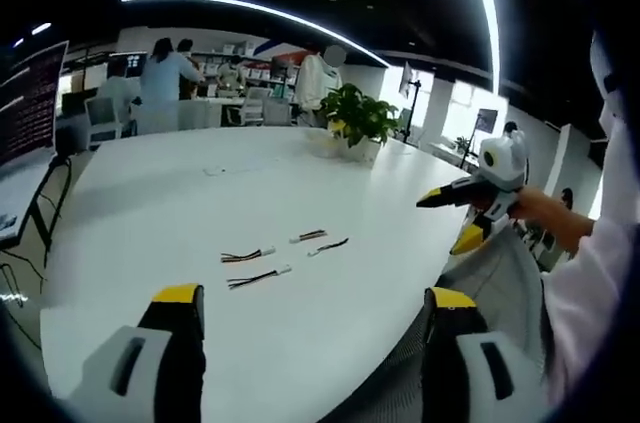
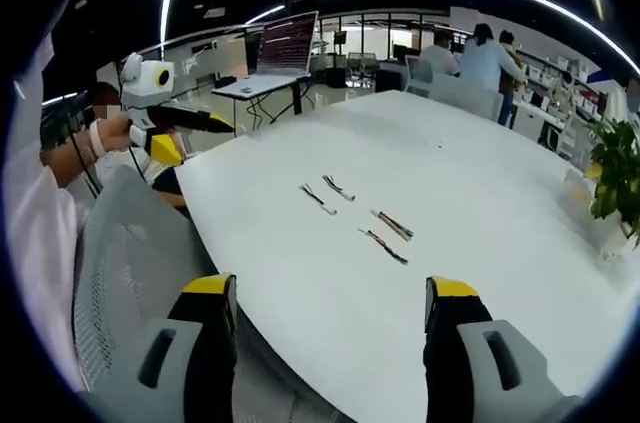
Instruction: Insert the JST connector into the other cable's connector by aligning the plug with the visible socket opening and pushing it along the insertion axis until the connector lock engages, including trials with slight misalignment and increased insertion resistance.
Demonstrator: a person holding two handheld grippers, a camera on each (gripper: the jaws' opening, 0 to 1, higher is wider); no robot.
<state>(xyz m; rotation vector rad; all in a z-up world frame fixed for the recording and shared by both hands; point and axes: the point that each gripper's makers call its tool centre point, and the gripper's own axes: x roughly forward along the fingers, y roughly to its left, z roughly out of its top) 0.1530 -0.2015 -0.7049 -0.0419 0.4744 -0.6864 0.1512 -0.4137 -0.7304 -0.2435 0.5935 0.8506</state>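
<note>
Ahead of both grippers, four short cables lay loose on the white table (image 1: 150, 223), none of them held. From the left gripper view, the left gripper (image 1: 312, 305) had its two yellow-tipped jaws spread wide with nothing between them, raised above the table's near edge; just beyond and between the jaws lay one JST cable (image 1: 258, 277), a second cable (image 1: 247, 256) a little farther on, and two more cables (image 1: 308, 236) (image 1: 328, 245) past those and slightly to the right. Off to the right, the right gripper (image 1: 458, 217) was gripped by a hand (image 1: 510, 205) over the table's edge, jaws apart and empty. In the right gripper view, the right gripper's jaws rose well separated, and the same cables lay ahead between them. A grey mesh chair back (image 2: 120, 273) stood low to the left, and a potted plant (image 1: 357, 115) sat far across the table.
</note>
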